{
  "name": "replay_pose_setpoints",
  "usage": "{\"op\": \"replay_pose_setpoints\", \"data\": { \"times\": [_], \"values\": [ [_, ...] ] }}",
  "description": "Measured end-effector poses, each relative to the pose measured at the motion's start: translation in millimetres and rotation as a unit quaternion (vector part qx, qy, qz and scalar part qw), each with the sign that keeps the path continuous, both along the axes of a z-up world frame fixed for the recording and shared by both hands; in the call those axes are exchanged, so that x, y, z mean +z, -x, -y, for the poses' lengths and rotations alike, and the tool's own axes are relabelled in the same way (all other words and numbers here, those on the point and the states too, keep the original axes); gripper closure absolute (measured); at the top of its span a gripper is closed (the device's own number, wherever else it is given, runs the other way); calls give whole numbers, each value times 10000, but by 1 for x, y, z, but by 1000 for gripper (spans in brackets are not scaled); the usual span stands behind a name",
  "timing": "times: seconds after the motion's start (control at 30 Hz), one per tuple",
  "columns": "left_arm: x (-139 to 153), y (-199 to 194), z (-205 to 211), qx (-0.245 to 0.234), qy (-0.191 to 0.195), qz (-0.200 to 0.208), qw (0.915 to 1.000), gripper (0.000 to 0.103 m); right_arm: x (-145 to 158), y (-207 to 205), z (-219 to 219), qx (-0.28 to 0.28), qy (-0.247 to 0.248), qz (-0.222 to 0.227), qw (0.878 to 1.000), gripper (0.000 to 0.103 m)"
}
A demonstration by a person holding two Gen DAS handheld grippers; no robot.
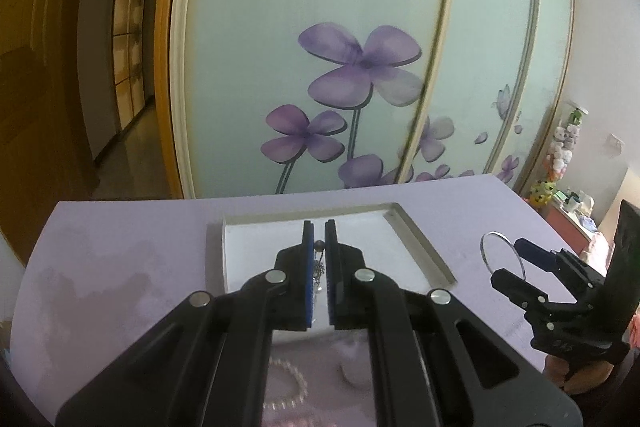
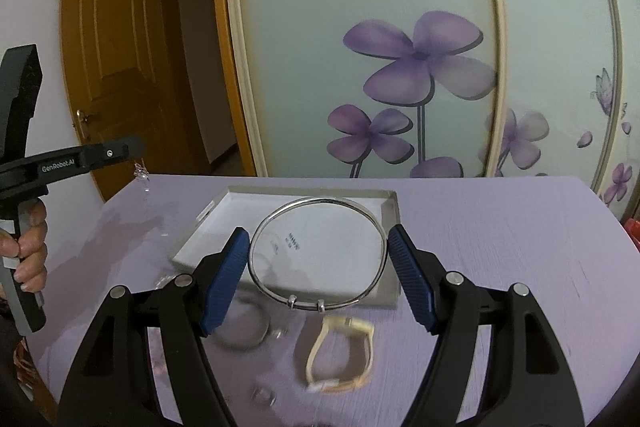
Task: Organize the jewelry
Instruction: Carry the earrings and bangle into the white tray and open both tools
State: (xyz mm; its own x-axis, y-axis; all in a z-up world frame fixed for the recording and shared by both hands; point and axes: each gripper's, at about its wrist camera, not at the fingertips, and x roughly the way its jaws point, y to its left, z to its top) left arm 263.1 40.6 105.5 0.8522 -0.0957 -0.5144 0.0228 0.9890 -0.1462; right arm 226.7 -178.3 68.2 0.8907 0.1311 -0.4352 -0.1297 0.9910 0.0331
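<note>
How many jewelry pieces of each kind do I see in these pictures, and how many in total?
Silver bangles: 2, the large silver bangle in the right gripper and a smaller bangle on the table.
Chain necklaces: 1, the chain necklace in the left gripper.
Pearl strands: 1, the pearl strand.
Cream wristbands: 1, the cream wristband.
Small blurred bits: not counted.
Total: 5

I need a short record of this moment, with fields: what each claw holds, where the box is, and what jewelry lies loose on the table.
left claw: shut on a thin chain necklace with a dark bead, held above the box
right claw: gripping the silver bangle by its two sides, over the near part of the box
box: shallow, white, open, on the purple table
loose on table: cream watch, second silver ring-shaped piece, pearl strand
small items near watch: too blurred to name
</note>
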Motion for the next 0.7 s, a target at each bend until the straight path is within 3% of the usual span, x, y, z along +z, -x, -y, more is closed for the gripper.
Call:
{"op": "replay_pose_setpoints", "data": {
  "times": [0.33,0.7],
  "values": [
    [-44,-81,-18,81,32,-351,9993,98,-28,-77,10,87,21,-570,9983,30],
    [-81,-124,-29,165,-79,-592,9981,97,-62,-140,11,151,251,-1352,9904,30]
  ]
}}
